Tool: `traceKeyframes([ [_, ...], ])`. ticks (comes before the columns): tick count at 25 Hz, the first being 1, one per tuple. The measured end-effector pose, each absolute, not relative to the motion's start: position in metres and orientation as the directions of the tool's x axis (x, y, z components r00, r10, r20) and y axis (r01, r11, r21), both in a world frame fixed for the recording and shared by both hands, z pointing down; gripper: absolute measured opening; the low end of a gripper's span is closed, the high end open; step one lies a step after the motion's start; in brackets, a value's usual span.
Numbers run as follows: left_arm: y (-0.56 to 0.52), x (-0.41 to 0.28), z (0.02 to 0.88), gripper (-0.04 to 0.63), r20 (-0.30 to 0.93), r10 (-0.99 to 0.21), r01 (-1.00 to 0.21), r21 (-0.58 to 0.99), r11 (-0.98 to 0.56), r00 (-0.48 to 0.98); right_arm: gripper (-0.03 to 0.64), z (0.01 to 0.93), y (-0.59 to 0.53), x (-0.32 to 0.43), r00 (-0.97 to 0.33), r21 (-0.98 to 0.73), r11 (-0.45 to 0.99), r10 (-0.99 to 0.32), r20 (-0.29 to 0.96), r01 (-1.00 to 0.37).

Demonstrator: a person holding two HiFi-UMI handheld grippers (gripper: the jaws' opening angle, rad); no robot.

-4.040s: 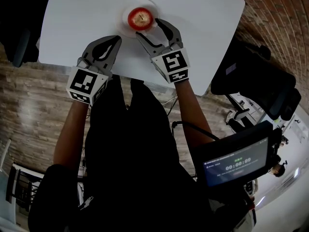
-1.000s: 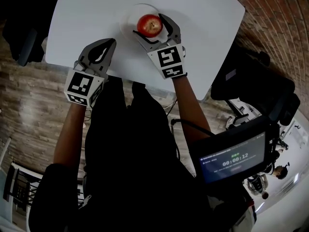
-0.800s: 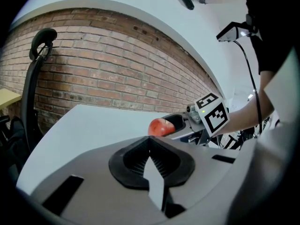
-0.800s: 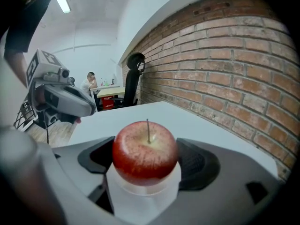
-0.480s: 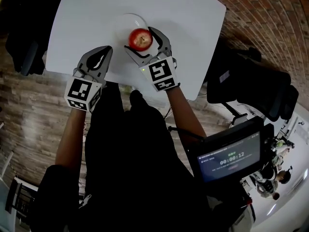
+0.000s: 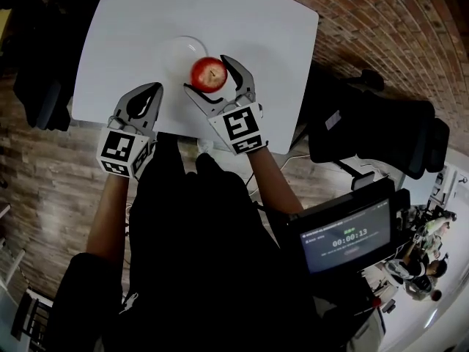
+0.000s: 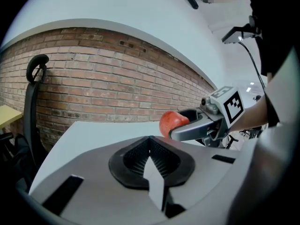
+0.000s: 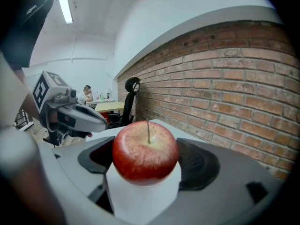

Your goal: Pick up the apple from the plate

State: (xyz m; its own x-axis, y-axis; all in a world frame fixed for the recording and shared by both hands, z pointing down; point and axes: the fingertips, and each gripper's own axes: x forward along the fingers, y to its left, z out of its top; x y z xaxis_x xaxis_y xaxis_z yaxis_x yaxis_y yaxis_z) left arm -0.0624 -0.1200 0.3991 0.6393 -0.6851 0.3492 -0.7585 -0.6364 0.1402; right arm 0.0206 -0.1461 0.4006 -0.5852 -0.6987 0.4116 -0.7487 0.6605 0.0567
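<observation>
A red apple (image 6: pixel 209 74) with a thin stem sits between the jaws of my right gripper (image 6: pixel 207 75), which is shut on it. It hangs a little above the white table (image 6: pixel 249 20), over the near right rim of the empty white plate (image 6: pixel 174 50). In the right gripper view the apple (image 8: pixel 146 151) fills the gap between the dark pads. The left gripper view shows the apple (image 7: pixel 172 122) off the table. My left gripper (image 6: pixel 152 88) is shut on nothing, near the table's front edge left of the plate.
A black office chair (image 6: pixel 381 141) stands right of the table, and another dark chair (image 6: pixel 40 86) to its left. A screen with a timer (image 6: pixel 344 235) is at the lower right. A brick wall (image 7: pixel 93 78) runs behind the table.
Four seconds ago the apple lay on the plate between the open right jaws. The right gripper has shut on it and lifted it off, toward the plate's near right. The left gripper stayed shut.
</observation>
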Motion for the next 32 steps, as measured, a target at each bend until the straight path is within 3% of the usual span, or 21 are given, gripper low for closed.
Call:
traceKeyframes([
  [32, -0.093, -0.028, 0.335, 0.005, 0.265, -0.742, -0.778, 0.053, -0.626, 0.616, 0.403, 0.332, -0.096, 0.069, -0.59, 0.071, 0.63, -0.755, 0.286, -0.773],
])
